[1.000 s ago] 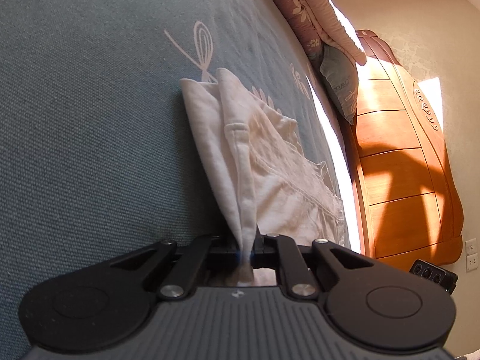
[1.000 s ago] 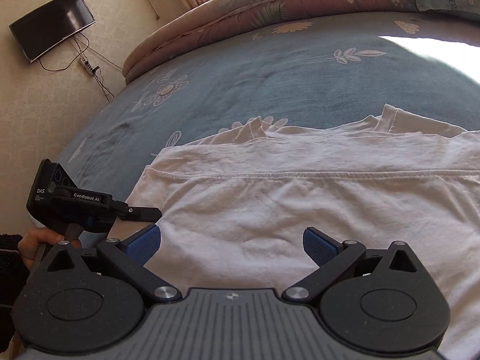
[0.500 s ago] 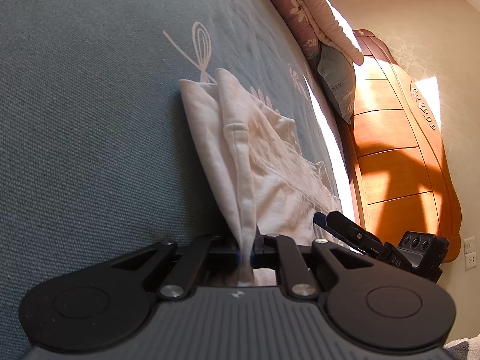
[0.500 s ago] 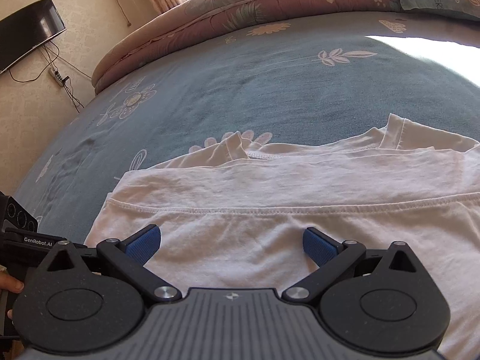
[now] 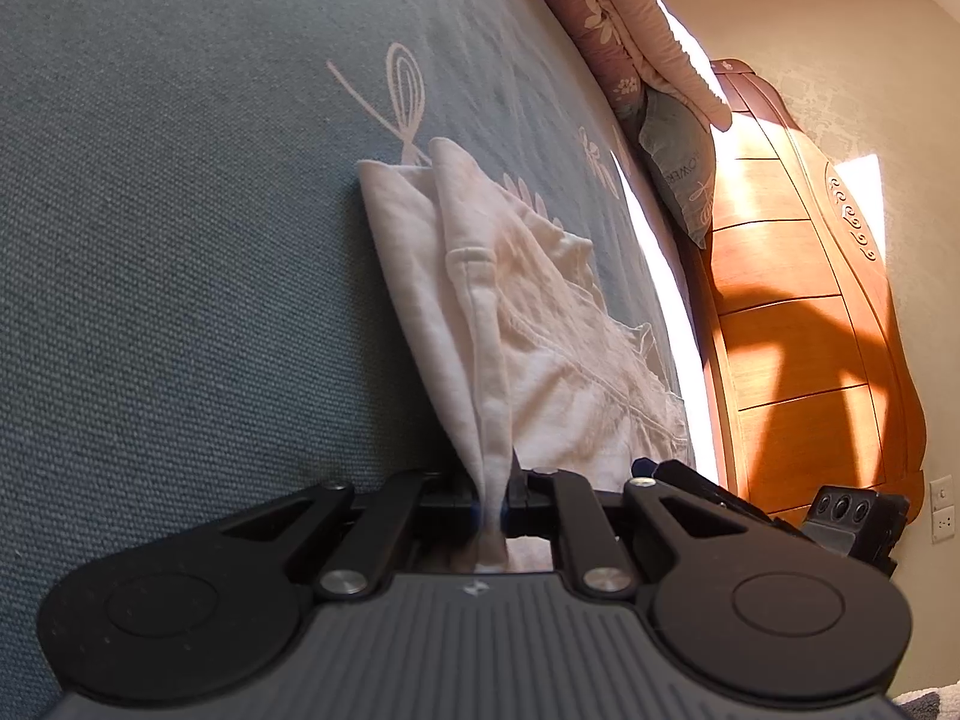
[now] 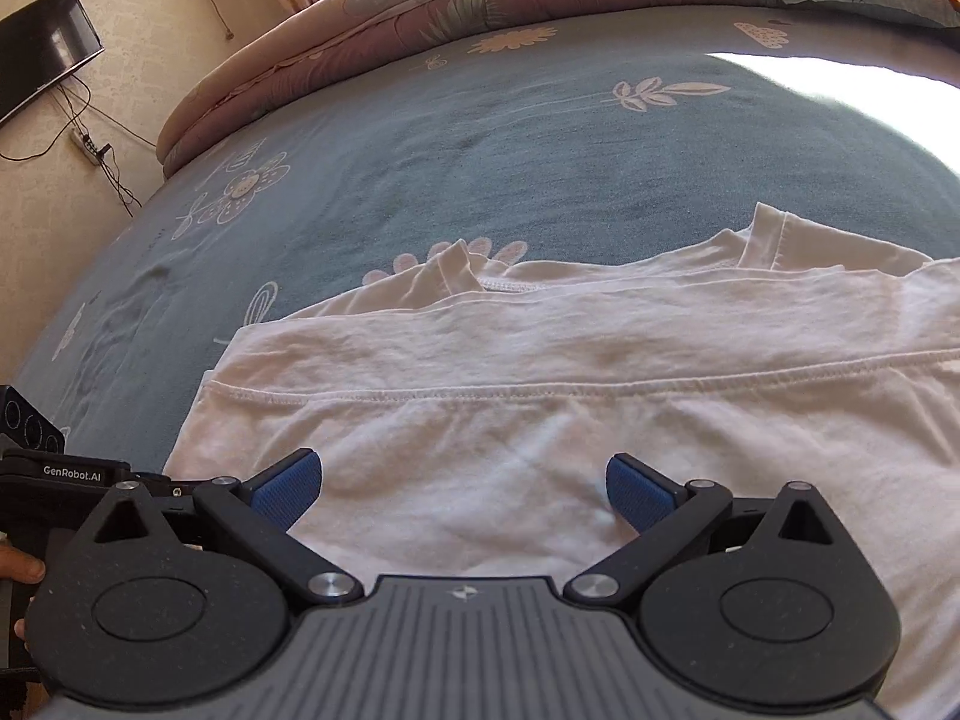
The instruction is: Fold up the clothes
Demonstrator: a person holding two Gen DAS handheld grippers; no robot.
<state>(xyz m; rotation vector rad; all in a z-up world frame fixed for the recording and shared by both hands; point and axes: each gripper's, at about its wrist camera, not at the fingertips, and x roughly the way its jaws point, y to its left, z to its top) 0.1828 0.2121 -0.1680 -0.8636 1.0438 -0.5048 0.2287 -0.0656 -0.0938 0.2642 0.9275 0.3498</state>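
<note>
Sunlit bedroom, with a blue flowered bedspread (image 6: 480,138) carrying the work.

Between the left gripper (image 5: 493,495) fingers, pressed together, a bunched corner of the white T-shirt (image 6: 540,372) is pinched; in the left wrist view the cloth rises from the clamp as a narrow pleated ridge and fans out flat across the bedspread toward the wooden headboard (image 5: 804,312). That grip looks meant to anchor or lift one edge so a fold can be carried over.

The right gripper (image 6: 459,489) has its blue-padded fingers spread wide apart, hovering just over the near part of the shirt with nothing between them, probably lining up on an edge to match the left hold. Whether the pads touch the fabric I cannot tell from this low angle.

Outward, the shirt lies along the near edge of the bed, already doubled at least once: a stitched hem runs across the upper layer, and a sleeve and the neckline peek out beyond it. Its right end is cut off by the frame, so the full outline is unknown. A rolled quilt (image 6: 456,18) sits along the far edge, a pillow (image 5: 675,168) at the headboard end. A fingertip (image 6: 21,567) shows at the lower left, the rest of the person hidden.
</note>
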